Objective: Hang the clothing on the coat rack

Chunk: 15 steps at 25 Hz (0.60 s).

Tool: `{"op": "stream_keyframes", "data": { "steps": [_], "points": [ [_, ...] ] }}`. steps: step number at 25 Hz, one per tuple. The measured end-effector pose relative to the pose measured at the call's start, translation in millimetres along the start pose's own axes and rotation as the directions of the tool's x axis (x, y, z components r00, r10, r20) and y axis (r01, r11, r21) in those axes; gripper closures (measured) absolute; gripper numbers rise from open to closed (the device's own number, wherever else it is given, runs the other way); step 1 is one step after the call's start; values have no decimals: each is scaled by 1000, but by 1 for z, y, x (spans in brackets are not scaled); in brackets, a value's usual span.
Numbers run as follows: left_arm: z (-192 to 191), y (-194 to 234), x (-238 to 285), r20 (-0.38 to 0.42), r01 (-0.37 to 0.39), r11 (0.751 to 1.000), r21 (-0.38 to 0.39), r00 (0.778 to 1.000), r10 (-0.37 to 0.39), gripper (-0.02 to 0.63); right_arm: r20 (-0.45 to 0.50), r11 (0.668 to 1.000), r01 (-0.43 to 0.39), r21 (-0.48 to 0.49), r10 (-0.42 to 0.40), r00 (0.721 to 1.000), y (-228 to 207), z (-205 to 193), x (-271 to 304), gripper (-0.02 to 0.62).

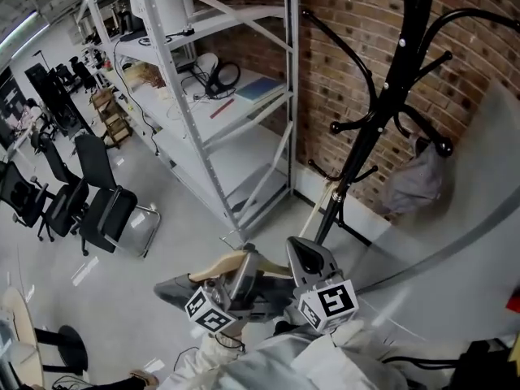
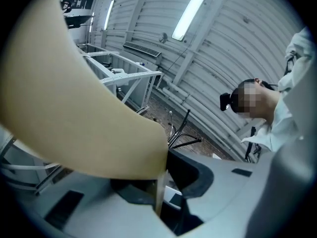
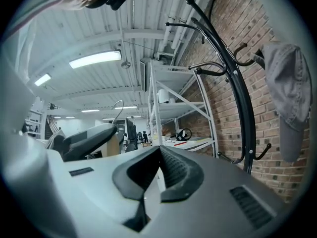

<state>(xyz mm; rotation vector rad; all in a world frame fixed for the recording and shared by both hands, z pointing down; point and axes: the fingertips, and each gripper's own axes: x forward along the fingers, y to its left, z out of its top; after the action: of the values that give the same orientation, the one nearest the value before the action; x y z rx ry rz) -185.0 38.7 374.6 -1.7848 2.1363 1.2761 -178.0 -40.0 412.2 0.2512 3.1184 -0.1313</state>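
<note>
My left gripper [image 1: 244, 268] [image 2: 166, 157] is shut on a pale wooden hanger [image 1: 218, 265] [image 2: 74, 98], whose broad arm fills the left gripper view. A dark grey cloth [image 1: 173, 289] shows under the hanger's left end. Just to the right, my right gripper [image 1: 296, 249] [image 3: 158, 152] has its jaw tips together, and I see nothing between them. The black coat rack [image 1: 382, 112] [image 3: 237, 83] stands ahead against the brick wall. A grey garment [image 1: 416, 184] [image 3: 290, 93] hangs on one of its lower right hooks. Both grippers are short of the rack.
White metal shelving [image 1: 244, 104] [image 3: 173, 98] stands left of the rack along the brick wall [image 1: 341, 47]. Black office chairs [image 1: 97, 197] sit on the grey floor at the left. The rack's feet [image 1: 349, 230] spread close ahead of the grippers.
</note>
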Motion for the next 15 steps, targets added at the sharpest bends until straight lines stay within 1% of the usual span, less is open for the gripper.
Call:
{"op": "stream_keyframes", "data": {
  "steps": [4,10,15],
  "points": [
    [-3,22,30,-17,22,1000,-16,1000,-22,514,9,999,33,2,-33,999,-30,5,20,571],
    [-9,44,70,-38,62,998,-22,997,-63,514,23,999,47,2,-47,999,-62,9,42,571],
    [-20,57,97,-71,105,993,-53,992,-108,514,37,994,108,-2,-107,994,-91,12,47,571]
  ]
}}
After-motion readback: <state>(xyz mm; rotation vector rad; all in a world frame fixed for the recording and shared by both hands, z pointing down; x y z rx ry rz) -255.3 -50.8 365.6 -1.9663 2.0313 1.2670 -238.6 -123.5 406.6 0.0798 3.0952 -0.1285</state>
